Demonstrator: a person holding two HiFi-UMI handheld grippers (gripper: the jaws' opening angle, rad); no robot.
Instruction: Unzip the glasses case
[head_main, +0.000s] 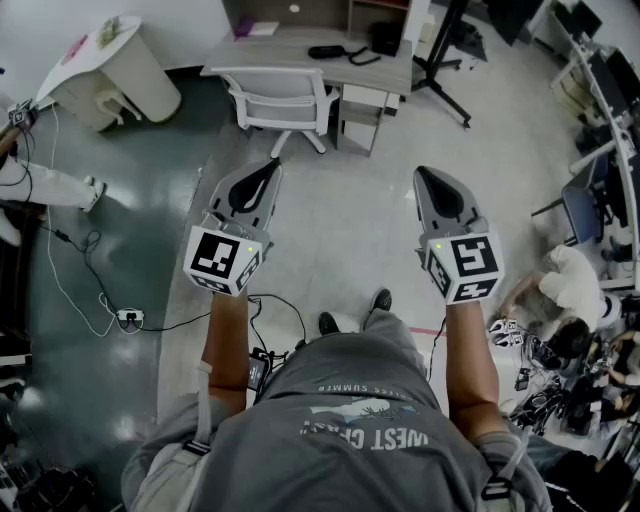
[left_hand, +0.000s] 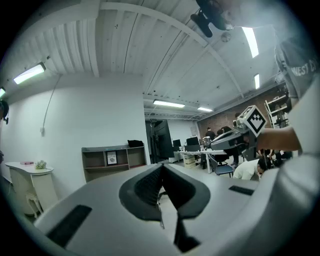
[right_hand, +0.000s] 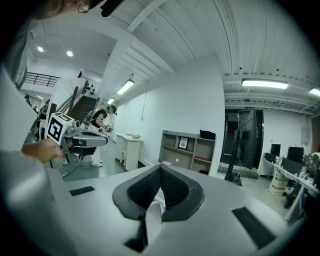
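We held the left gripper (head_main: 265, 170) and right gripper (head_main: 428, 178) level over the floor (head_main: 340, 240), both closed tight and empty. No glasses case showed, so we judged that finding it came first.

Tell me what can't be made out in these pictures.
- No glasses case shows in any view; the dark things on the desk, head view, are too small to name.
- The framed picture on the shelf, left gripper view: too small to read.
- Head view: the shirt hides the legs above the shoes.
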